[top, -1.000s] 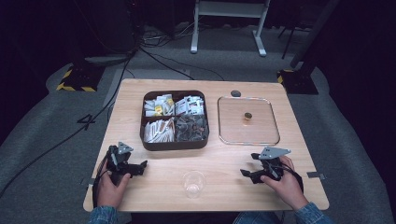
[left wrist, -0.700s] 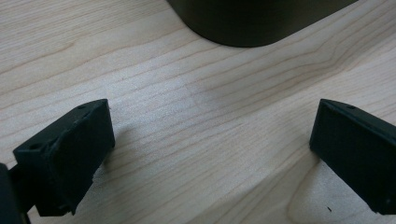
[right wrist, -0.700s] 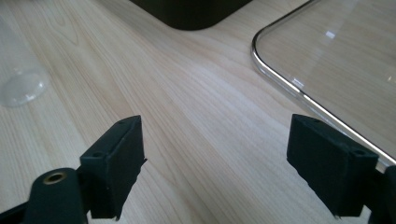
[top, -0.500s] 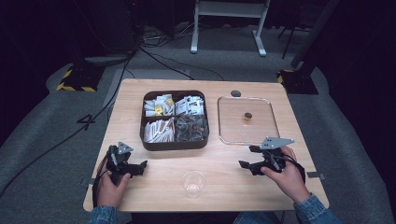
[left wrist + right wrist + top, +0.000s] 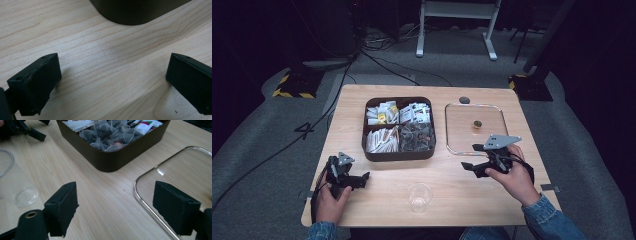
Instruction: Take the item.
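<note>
A dark brown tray [image 5: 372, 150] with compartments of tea bags and sachets stands at the table's middle back; its rounded corner [image 5: 130, 15] and wall [image 5: 110, 162] are near both grippers. A clear plastic cup [image 5: 419, 196] stands near the front edge, also seen as the cup [image 5: 15, 187]. A glass lid [image 5: 452, 135] with a small gold knob [image 5: 477, 123] lies right of the tray, its metal rim [image 5: 147, 205] by my right jaw. My left gripper [image 5: 362, 179] rests open on the wood, as does my left gripper [image 5: 112, 80]. My right gripper [image 5: 469, 157] is open, empty, just before the lid; right gripper [image 5: 117, 207].
The wooden table [image 5: 492, 200] stands on grey carpet with cables and a white stand behind. The other gripper [image 5: 22, 130] shows at the far left of the right gripper view. Bare wood lies between cup and tray.
My right gripper has moved forward and left, from the table's right front up to the near edge of the glass lid. The left gripper has stayed put.
</note>
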{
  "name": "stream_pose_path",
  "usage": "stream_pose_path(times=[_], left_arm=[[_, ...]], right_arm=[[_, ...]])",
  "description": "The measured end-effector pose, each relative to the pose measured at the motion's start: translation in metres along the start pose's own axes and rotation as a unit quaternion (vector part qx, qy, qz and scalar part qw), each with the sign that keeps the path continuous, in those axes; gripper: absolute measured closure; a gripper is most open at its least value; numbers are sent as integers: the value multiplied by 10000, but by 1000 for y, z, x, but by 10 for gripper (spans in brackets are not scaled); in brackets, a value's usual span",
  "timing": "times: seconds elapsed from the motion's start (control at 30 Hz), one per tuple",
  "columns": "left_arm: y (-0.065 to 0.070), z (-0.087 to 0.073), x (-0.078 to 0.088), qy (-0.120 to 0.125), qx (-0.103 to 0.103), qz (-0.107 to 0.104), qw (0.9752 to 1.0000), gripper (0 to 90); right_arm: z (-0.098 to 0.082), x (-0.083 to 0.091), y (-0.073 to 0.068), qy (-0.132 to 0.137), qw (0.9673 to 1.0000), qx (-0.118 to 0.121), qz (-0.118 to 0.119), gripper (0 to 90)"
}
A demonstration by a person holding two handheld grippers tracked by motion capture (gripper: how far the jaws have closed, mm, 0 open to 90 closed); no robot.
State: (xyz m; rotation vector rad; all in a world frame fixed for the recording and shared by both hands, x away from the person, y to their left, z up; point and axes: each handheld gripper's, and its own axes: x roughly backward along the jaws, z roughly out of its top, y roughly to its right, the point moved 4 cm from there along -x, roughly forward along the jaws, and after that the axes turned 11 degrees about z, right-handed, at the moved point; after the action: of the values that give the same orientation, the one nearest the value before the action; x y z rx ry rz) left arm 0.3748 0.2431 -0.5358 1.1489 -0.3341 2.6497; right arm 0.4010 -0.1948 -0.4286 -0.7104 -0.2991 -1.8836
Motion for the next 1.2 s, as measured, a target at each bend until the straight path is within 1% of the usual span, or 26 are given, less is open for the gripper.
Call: stream_pose_path(times=[0.17, 0.23, 0.27, 0.37, 0.5, 0.57, 0.6, 0.67, 0.73, 0.77, 0.93, 1.03, 1.17, 1.2], left_arm=[[0, 0, 0, -4, 5, 5, 10000, 2], [0, 0, 0, -5, 3, 5, 10000, 2], [0, 0, 0, -16, -3, -2, 10000, 2], [0, 0, 1, -20, 16, 21, 10000, 2], [0, -1, 1, -23, 7, 15, 10000, 2], [1, 0, 0, -14, 58, 46, 10000, 2], [1, 0, 0, -14, 58, 46, 10000, 2], [1, 0, 0, -14, 49, 42, 10000, 2], [1, 0, 0, -14, 43, 42, 10000, 2], [1, 0, 0, -15, 39, 42, 10000, 2], [1, 0, 0, -22, 44, 40, 10000, 2], [1, 0, 0, -19, 42, 41, 10000, 2], [1, 0, 0, -13, 45, 44, 10000, 2], [1, 0, 0, -13, 45, 44, 10000, 3]], right_arm=[[13, -7, 4, 43, 9999, 148, 41, 192], [15, -8, 5, 49, 9998, 177, 51, 189], [20, -11, 7, 79, 9997, 211, 68, 183], [27, -14, 10, 137, 9996, 214, 114, 183], [40, -18, 13, 187, 9995, 241, 98, 183], [46, -21, 14, 187, 9994, 275, 95, 183], [46, -21, 14, 187, 9994, 275, 95, 183], [54, -26, 16, 187, 9993, 291, 108, 184], [57, -28, 17, 189, 9993, 298, 108, 184], [62, -32, 19, 192, 9993, 295, 121, 186], [72, -43, 21, 125, 9993, 299, 170, 203], [78, -48, 24, 86, 9991, 361, 182, 199], [86, -58, 28, 118, 9989, 429, 175, 187], [86, -58, 28, 118, 9989, 429, 175, 187]])
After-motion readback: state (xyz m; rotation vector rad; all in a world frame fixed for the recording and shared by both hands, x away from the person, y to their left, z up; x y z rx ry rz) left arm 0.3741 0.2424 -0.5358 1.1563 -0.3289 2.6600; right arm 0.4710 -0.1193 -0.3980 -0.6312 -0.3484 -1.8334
